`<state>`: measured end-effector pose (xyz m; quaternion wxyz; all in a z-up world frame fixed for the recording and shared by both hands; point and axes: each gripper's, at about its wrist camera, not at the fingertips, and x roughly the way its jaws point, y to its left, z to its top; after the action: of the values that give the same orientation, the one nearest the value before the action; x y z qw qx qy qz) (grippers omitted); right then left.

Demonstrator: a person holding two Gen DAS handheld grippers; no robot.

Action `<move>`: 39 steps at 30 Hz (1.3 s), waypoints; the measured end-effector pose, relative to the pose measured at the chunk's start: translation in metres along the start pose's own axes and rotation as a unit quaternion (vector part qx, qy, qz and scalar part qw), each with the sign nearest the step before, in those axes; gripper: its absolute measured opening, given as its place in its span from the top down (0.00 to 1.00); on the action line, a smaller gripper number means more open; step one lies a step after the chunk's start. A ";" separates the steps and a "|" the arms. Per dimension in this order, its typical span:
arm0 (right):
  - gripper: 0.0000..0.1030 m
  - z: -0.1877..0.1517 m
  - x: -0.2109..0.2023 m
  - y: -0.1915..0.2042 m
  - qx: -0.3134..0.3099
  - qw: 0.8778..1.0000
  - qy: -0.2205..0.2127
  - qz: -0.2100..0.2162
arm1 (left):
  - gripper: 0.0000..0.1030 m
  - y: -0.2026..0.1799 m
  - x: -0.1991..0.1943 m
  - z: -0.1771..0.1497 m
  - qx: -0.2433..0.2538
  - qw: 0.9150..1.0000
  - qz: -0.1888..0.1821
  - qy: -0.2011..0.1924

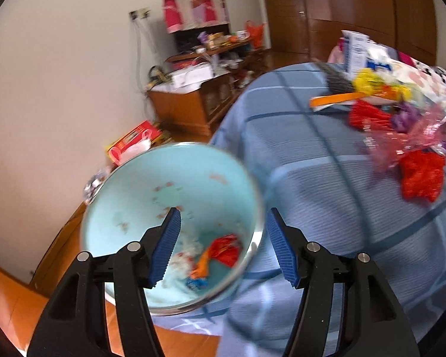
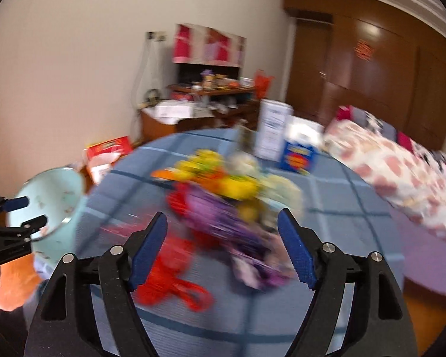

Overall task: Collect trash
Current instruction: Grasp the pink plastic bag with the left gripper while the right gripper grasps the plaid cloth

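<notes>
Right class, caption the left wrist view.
Open left gripper at the pale blue bin's rim, trash inside.

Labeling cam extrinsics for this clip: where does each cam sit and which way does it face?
Left wrist: on the left gripper, facing down into the light-blue bin at the bed's edge; its own open fingers show.
Right wrist: on the right gripper, facing the blurred trash pile; its open fingers and the left gripper show.
Shared: bin, bed, trash pile.
</notes>
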<state>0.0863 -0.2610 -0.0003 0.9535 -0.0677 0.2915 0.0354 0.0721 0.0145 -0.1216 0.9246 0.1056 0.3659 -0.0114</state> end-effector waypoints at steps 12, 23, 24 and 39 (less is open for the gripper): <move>0.26 -0.033 0.010 -0.053 0.039 0.998 0.028 -0.036 | 0.42 -0.059 -0.008 0.022 0.031 0.998 -0.051 -0.025; 0.25 -0.055 0.008 -0.101 0.078 0.994 0.039 -0.073 | 0.50 -0.104 0.000 0.033 0.057 0.991 -0.117 -0.026; 0.24 -0.056 0.008 -0.102 0.079 0.993 0.040 -0.074 | 0.65 -0.106 0.003 0.035 0.059 0.990 -0.128 -0.020; 0.24 -0.045 0.008 -0.088 0.085 0.995 0.028 -0.044 | 0.97 -0.080 -0.027 0.052 0.057 0.991 -0.110 -0.054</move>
<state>0.0774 -0.3546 -0.0320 0.9477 -0.0001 0.3172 -0.0339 0.0792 -0.0754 -0.0811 0.9287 0.1160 0.3232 -0.1400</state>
